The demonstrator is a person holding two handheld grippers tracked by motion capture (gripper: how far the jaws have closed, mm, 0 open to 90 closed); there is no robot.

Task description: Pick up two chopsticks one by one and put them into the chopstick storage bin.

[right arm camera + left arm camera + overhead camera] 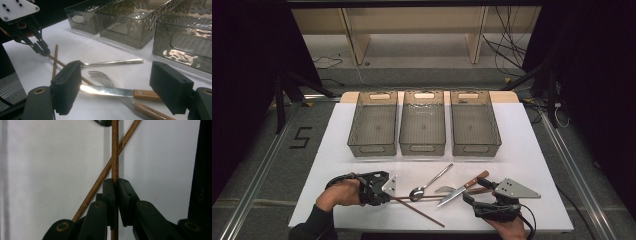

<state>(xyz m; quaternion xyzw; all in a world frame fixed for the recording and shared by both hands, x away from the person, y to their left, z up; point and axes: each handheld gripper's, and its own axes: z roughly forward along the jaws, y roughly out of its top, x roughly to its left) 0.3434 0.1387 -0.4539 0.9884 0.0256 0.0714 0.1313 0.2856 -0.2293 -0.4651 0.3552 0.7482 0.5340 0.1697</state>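
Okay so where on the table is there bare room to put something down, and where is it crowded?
Free: the white table left of the three bins, the strip to their right, and the front right corner. Crowded: the front middle, where the chopsticks, spoon, fork and knife overlap between the left gripper and right gripper.

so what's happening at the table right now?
A person is working cutlery with handheld tongs. The left tongs are shut on one wooden chopstick, which crosses a second chopstick lying on the white table. The right tongs stand open over a wood-handled knife. Three clear bins wait empty behind.
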